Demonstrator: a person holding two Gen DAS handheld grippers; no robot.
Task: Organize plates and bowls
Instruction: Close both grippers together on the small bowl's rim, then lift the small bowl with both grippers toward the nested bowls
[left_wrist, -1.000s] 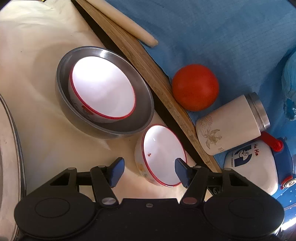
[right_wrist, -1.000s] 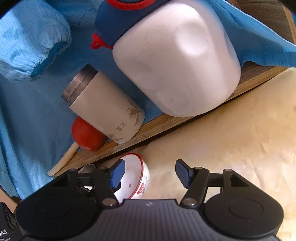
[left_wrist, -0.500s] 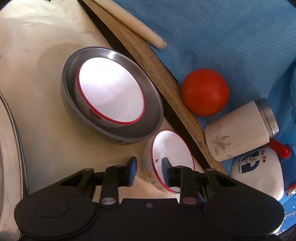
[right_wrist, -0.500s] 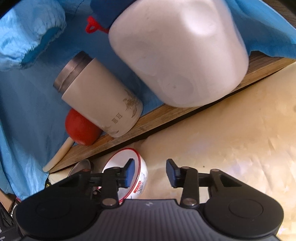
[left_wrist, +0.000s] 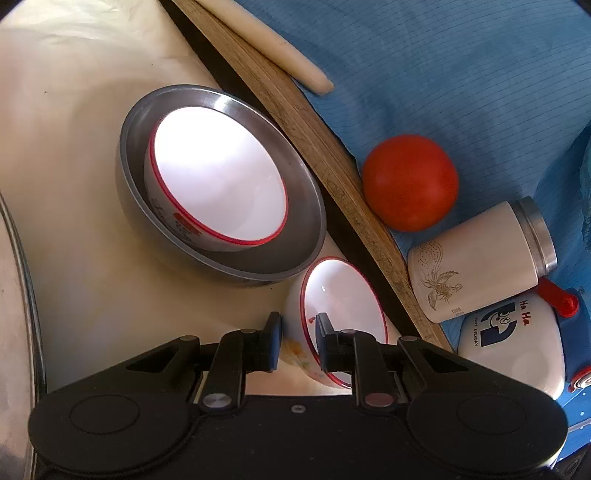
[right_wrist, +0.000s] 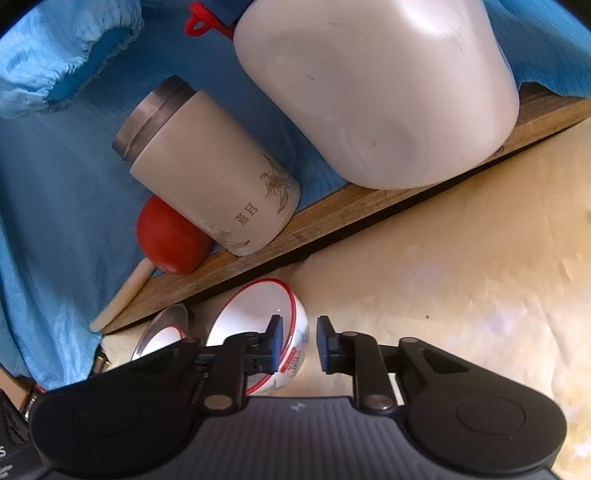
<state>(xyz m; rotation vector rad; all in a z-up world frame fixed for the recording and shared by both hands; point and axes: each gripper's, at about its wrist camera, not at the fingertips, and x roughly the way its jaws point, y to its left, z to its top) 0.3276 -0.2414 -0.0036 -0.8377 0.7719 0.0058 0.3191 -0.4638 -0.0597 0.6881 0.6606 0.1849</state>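
Note:
A small white bowl with a red rim sits on the cream cloth beside a steel bowl that holds a larger red-rimmed white bowl. My left gripper is shut on the small bowl's near wall, one finger outside and one inside. In the right wrist view the small bowl is tilted, and my right gripper has narrowed to a small gap just right of its wall, with one finger over the rim. It grips nothing that I can see.
A wooden board edges the cloth. On the blue fabric behind it lie a tomato, a cream tumbler, a white and blue jug and a pale stick. A large metal rim curves at the left.
My left gripper moved forward and closed on the small bowl's wall. My right gripper narrowed from wide open to a small gap, and the small bowl now tilts up.

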